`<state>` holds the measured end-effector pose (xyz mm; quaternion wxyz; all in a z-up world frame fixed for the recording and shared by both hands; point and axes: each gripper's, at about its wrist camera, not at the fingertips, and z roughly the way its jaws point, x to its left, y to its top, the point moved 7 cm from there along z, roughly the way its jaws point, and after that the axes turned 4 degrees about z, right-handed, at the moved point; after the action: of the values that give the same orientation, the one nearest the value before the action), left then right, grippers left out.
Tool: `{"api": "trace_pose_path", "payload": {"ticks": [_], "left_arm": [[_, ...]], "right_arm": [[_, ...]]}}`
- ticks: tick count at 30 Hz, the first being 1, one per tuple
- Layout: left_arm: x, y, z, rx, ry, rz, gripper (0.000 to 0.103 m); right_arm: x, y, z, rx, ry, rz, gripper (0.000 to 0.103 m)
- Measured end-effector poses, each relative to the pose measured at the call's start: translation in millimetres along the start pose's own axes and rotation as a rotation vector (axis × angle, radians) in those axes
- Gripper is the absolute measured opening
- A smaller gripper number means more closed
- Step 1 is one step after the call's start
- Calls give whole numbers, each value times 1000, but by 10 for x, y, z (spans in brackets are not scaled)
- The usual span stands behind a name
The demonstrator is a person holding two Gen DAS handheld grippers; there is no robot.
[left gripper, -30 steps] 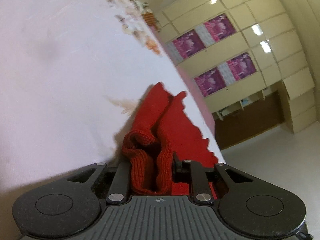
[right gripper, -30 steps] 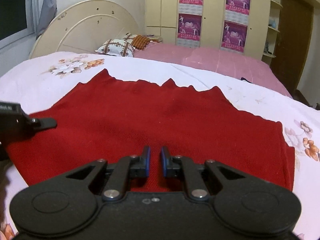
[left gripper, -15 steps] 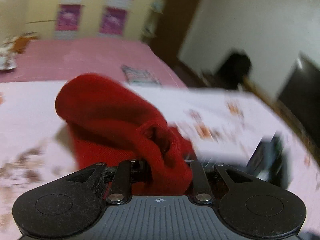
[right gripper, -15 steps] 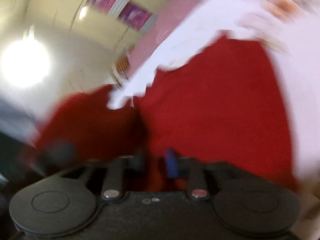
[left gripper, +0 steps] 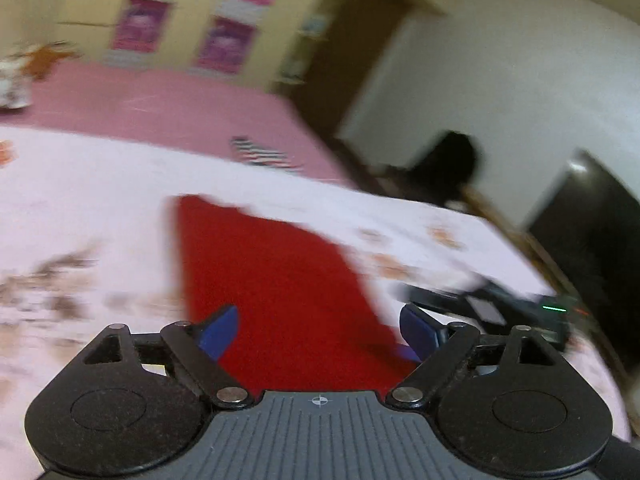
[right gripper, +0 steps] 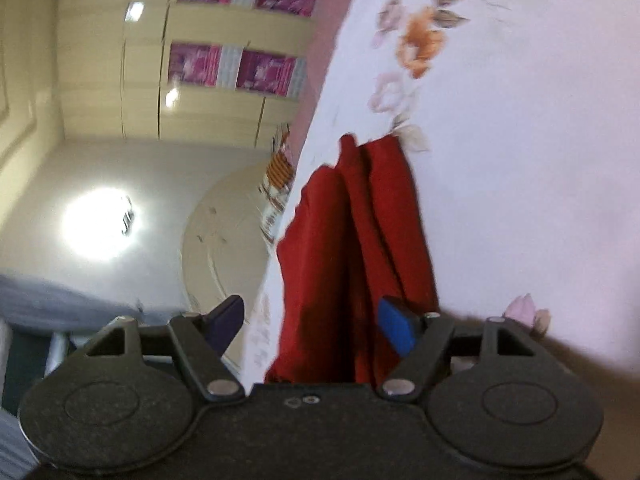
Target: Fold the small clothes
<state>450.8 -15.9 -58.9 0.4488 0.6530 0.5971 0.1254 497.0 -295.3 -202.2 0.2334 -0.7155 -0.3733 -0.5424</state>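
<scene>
The red knit garment (left gripper: 276,276) lies on the white flowered bedsheet (left gripper: 88,200) as a narrow folded strip. My left gripper (left gripper: 320,332) is open just above its near end, blue pads (left gripper: 218,330) spread to either side, holding nothing. The other gripper's black body (left gripper: 500,308) shows at the right. In the tilted right wrist view the garment (right gripper: 360,240) runs away from me in long folds. My right gripper (right gripper: 316,326) is open, with the cloth between its spread pads (right gripper: 396,324) but not clamped.
A pink bedspread (left gripper: 160,100) covers the bed's far side with a striped item (left gripper: 264,156) on it. Cream wardrobes with purple posters (left gripper: 224,20) stand behind. A dark doorway (left gripper: 332,40) and dark furniture (left gripper: 592,232) are at the right. A rounded headboard (right gripper: 228,224) shows.
Both grippers have opened and let go of the red garment. It was bunched in the left gripper and being carried over; now it lies folded into a narrow strip on the sheet.
</scene>
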Motion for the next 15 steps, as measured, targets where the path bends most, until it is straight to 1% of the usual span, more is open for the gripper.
{"api": "trace_pose_path", "payload": {"ticks": [1,3,4,7,9,12,15], "left_arm": [[182,-8,59,28,45,-46,87],[413,-48,182,57,50,-111,87],[504,-77,239,70,67,-132,87],[698,-232,370,115,128,-166,87],[728,-339,421,123,130,-195,87],[657,-356,436,120,143,-163,87],[699,-314,492,135,139,-150,87]], "right_arm": [[38,-10,31,7,-30,-41,73],[111,-29,70,26,-91,-116,72],[149,-40,116,43,-125,-151,71],[276,-73,256,90,-219,-267,69],[358,-136,345,128,-260,-351,69],[413,-171,486,170,-313,-439,67],[426,-162,569,186,-321,-447,66]]}}
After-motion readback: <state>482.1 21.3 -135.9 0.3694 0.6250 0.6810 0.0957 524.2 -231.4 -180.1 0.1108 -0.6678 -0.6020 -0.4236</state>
